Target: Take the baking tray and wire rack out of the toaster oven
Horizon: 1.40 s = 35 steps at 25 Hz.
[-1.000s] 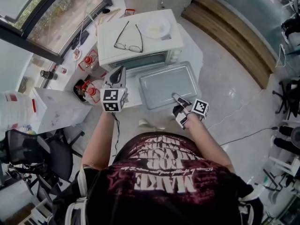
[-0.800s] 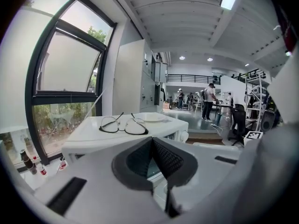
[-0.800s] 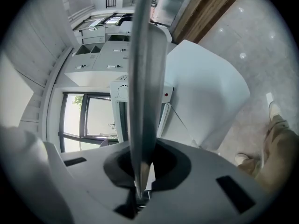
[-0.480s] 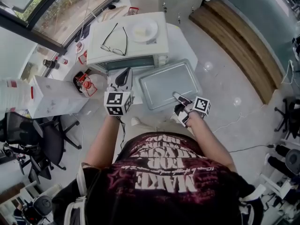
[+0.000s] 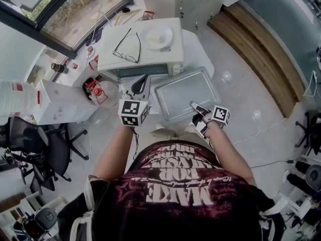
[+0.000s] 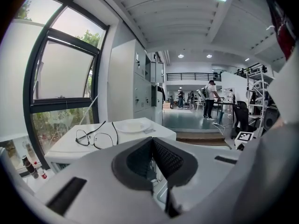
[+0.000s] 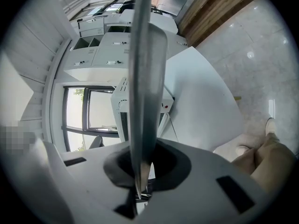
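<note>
While jaws of the right gripper (image 5: 193,105) pinch the baking tray (image 5: 188,92), the left gripper (image 5: 145,79) seems closed, empty.

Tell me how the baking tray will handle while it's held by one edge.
The baking tray looks like thin sheet metal, so it is probably stiff and fairly light. The right gripper pinches only its near rim, so the far side will likely want to sag or pivot away from the grip. Its smooth, shiny surface may slip between the pads.
</note>
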Each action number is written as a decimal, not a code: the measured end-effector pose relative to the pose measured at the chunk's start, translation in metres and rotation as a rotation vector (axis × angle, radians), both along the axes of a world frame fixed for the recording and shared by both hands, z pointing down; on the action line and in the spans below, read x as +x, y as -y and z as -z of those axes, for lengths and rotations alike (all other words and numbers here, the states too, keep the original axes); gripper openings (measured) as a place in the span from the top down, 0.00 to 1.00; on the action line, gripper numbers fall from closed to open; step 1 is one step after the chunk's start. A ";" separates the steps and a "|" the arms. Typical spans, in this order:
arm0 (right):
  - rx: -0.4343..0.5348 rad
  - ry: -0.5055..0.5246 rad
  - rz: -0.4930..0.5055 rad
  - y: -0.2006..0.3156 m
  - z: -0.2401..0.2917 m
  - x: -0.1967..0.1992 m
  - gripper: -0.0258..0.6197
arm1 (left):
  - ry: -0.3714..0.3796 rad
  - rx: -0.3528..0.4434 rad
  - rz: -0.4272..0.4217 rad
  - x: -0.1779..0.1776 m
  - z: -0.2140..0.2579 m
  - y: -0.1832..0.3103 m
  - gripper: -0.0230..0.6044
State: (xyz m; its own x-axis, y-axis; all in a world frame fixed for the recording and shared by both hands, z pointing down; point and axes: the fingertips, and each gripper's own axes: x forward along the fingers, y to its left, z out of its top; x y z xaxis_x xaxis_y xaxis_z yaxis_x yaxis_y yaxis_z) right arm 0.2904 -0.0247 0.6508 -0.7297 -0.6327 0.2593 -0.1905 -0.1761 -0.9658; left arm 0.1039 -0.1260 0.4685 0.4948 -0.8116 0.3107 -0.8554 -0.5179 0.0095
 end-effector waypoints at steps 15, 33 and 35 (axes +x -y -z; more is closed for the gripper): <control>-0.007 -0.096 0.053 0.018 -0.012 0.022 0.92 | -0.062 0.006 -0.072 0.033 0.007 0.041 0.95; -0.057 -0.131 0.525 0.115 -0.056 0.117 0.91 | -0.114 -0.018 0.178 0.118 0.003 0.118 0.95; -0.054 -0.153 0.586 0.128 -0.064 0.121 0.91 | -0.123 -0.026 0.227 0.112 0.000 0.120 0.95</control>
State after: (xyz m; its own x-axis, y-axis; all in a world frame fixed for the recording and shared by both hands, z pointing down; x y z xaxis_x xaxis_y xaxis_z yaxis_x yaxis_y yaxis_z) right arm 0.4117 -0.1530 0.7150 -0.9046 -0.1197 0.4092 -0.4064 -0.0480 -0.9124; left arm 0.2163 -0.2461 0.4686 0.3363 -0.8986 0.2817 -0.9413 -0.3111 0.1313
